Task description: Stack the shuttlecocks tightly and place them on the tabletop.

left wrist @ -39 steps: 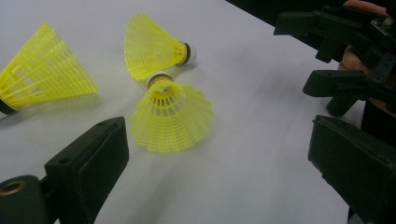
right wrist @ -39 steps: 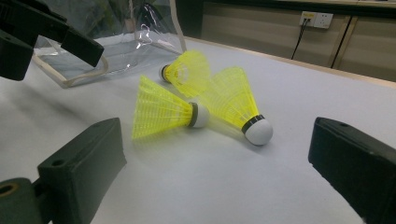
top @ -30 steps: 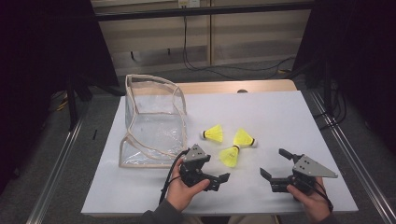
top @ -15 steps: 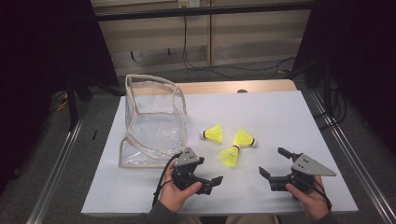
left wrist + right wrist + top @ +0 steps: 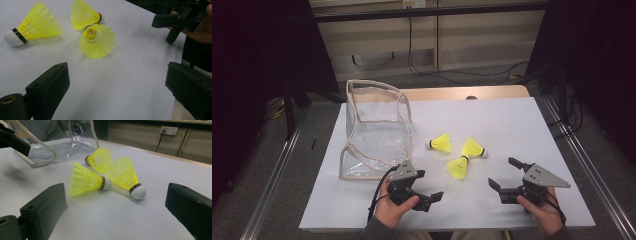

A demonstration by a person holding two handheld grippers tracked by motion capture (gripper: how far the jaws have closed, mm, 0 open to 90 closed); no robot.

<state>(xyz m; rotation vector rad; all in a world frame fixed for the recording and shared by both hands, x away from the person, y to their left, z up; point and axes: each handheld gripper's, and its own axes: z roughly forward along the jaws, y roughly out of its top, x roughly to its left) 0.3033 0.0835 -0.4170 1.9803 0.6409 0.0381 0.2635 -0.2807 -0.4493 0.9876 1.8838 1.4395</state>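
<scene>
Three yellow shuttlecocks lie close together mid-table: one at the left [image 5: 441,143], one at the right [image 5: 473,148], one nearest me [image 5: 458,166]. My left gripper [image 5: 429,185] rests near the front edge, open and empty, a little left of them. In the left gripper view [image 5: 117,80] the nearest shuttlecock [image 5: 97,41] lies ahead of the jaws, with the other two [image 5: 37,25] [image 5: 83,11] beyond it. My right gripper [image 5: 503,173] is open and empty to their right. The right gripper view [image 5: 117,202] looks at a white-tipped shuttlecock [image 5: 86,180] and two more [image 5: 126,176] [image 5: 100,157].
A clear plastic bag [image 5: 374,130] with a beige rim stands open at the table's left [image 5: 62,142]. The white table [image 5: 512,125] has free room at the back and right. The right gripper [image 5: 175,21] appears far off in the left gripper view.
My left gripper has drawn back a little toward the front edge and to the left. The right gripper and the shuttlecocks have stayed put.
</scene>
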